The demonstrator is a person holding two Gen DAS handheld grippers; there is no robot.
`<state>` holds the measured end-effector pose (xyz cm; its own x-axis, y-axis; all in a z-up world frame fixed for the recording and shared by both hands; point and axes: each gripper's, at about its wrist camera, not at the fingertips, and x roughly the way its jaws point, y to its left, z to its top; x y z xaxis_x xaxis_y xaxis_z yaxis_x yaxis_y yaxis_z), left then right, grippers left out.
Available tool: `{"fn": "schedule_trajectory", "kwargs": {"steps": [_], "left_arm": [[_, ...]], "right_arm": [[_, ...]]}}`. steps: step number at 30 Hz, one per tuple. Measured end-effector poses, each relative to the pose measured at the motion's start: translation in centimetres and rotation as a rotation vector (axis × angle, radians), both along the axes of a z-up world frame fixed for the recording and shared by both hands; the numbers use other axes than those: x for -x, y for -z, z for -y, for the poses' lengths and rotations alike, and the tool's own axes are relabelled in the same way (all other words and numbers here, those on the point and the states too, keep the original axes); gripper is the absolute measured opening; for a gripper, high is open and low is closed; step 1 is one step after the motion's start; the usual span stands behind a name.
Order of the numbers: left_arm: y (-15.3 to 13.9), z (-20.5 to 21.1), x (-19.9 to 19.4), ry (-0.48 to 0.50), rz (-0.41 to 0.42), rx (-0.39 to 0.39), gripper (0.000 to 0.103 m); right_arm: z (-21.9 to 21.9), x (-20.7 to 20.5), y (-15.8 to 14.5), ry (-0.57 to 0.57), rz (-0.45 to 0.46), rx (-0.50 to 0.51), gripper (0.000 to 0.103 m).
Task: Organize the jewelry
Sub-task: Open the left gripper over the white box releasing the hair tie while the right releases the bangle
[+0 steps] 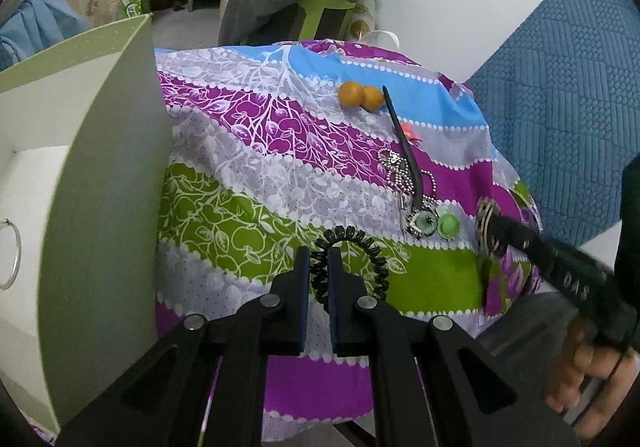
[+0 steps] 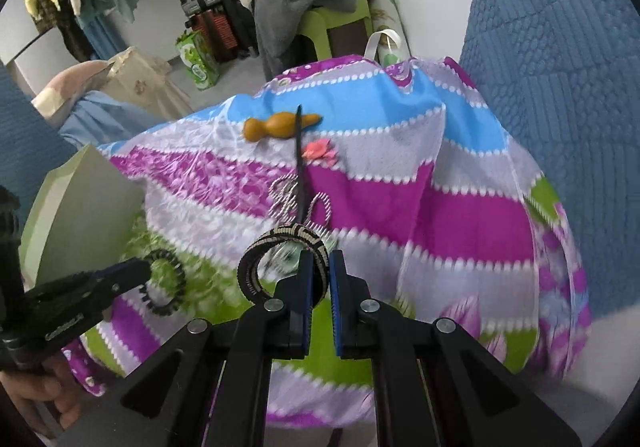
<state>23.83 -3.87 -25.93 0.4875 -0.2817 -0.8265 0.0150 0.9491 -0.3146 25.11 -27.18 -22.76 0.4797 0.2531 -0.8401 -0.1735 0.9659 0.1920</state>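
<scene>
My left gripper [image 1: 319, 259] is shut on a black spiral hair tie [image 1: 356, 267], which lies on the patterned cloth [image 1: 248, 175]; the same gripper shows from the side in the right wrist view [image 2: 144, 271] with the tie [image 2: 166, 281]. My right gripper [image 2: 322, 263] is shut on a striped black-and-cream bangle [image 2: 276, 259], held just above the cloth; it also shows in the left wrist view [image 1: 486, 225]. A bead chain necklace [image 1: 400, 167], a watch with black strap [image 1: 420, 223] and green round earrings [image 1: 448, 225] lie between them.
A pale green open box [image 1: 100, 167] with a white inside stands at the left, with a silver ring [image 1: 12, 259] on it. An orange gourd-shaped piece [image 1: 360, 95] and a pink flower clip [image 1: 410, 133] lie farther back. A blue quilt [image 1: 560, 87] is at the right.
</scene>
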Motion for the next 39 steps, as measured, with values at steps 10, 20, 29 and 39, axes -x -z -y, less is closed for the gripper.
{"fn": "schedule_trajectory", "kwargs": {"steps": [10,20,29,39], "left_arm": [[-4.3,-0.9,0.7,0.028,0.042,0.027,0.008],[-11.5,-2.3,0.1,0.069,0.115,0.003,0.008],[-16.3,-5.6,-0.4,0.065,0.192,0.000,0.008],[-18.7,-12.2,1.2,0.018,0.235,-0.031,0.008]], "right_arm": [[-1.4,1.2,-3.2,0.011,0.025,-0.003,0.006],[-3.1,0.0,-11.0,0.003,0.132,-0.015,0.006],[-6.9,-0.3,-16.2,-0.001,0.223,-0.025,0.006],[-12.3,-0.1,-18.6,-0.030,0.262,-0.034,0.006]]}}
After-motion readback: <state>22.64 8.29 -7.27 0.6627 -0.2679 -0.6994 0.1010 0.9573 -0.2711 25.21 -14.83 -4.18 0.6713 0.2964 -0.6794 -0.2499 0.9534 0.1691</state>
